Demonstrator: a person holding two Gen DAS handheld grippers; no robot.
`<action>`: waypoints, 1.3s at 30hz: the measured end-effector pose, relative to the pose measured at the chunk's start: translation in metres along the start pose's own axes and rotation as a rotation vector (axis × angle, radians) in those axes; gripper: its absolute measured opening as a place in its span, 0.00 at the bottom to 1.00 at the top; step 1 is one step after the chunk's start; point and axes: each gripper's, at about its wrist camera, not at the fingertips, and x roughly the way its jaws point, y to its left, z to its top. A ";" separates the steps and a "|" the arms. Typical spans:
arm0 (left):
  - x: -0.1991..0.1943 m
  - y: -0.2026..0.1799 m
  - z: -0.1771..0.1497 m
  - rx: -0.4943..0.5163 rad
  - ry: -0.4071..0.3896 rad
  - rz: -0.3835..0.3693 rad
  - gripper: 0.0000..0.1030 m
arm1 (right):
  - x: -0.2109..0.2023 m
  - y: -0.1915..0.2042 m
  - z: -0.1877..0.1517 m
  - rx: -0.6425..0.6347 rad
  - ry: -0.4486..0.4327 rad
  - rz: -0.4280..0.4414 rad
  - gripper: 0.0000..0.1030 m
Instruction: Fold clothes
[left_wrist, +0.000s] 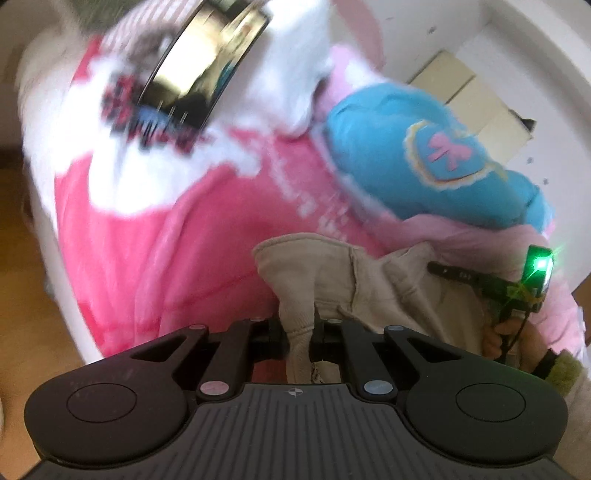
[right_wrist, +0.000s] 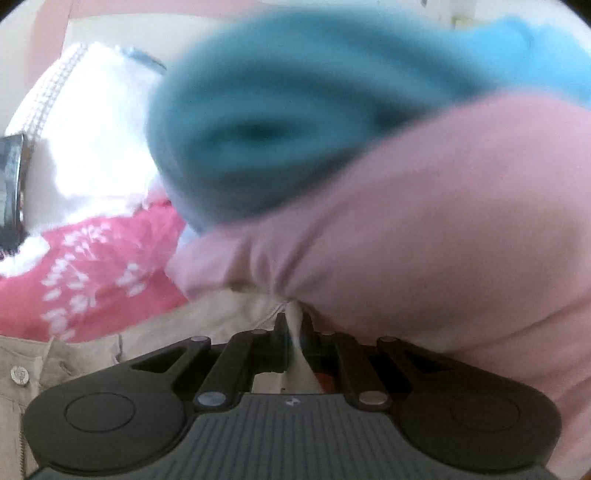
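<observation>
Now left tongs (left_wrist: 298, 338) and right tongs (right_wrist: 293, 332) clamp beige garment (left_wrist: 369, 280).

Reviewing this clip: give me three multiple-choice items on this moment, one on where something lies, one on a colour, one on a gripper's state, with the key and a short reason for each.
1. Where does the blue garment lie relative to the beige garment in the left wrist view?
A. Beyond it, up and to the right
B. Underneath it
C. Between the left gripper's fingers

2. What colour is the bow on the blue garment's heart patch?
A. Green
B. Pink
C. Black

3. What is the left gripper doing?
A. Open, clear of all cloth
B. Shut on the blue garment
C. Shut on the beige garment

Key:
1 A, the blue cloth sits past the beige fabric, toward the upper right.
2 B, the bow shows pink against the blue heart.
3 C, a fold of beige cloth is pinched between the closed fingers; the right gripper likewise clamps beige cloth.
</observation>
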 end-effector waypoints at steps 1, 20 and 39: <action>-0.001 0.000 0.000 -0.005 0.001 -0.003 0.07 | 0.008 -0.001 -0.004 0.003 0.032 0.001 0.06; -0.004 0.000 0.000 0.011 0.027 0.005 0.13 | -0.008 0.004 0.021 0.112 0.133 0.119 0.25; -0.008 0.001 0.001 0.034 0.041 0.002 0.14 | 0.005 0.028 0.015 0.209 0.199 0.267 0.21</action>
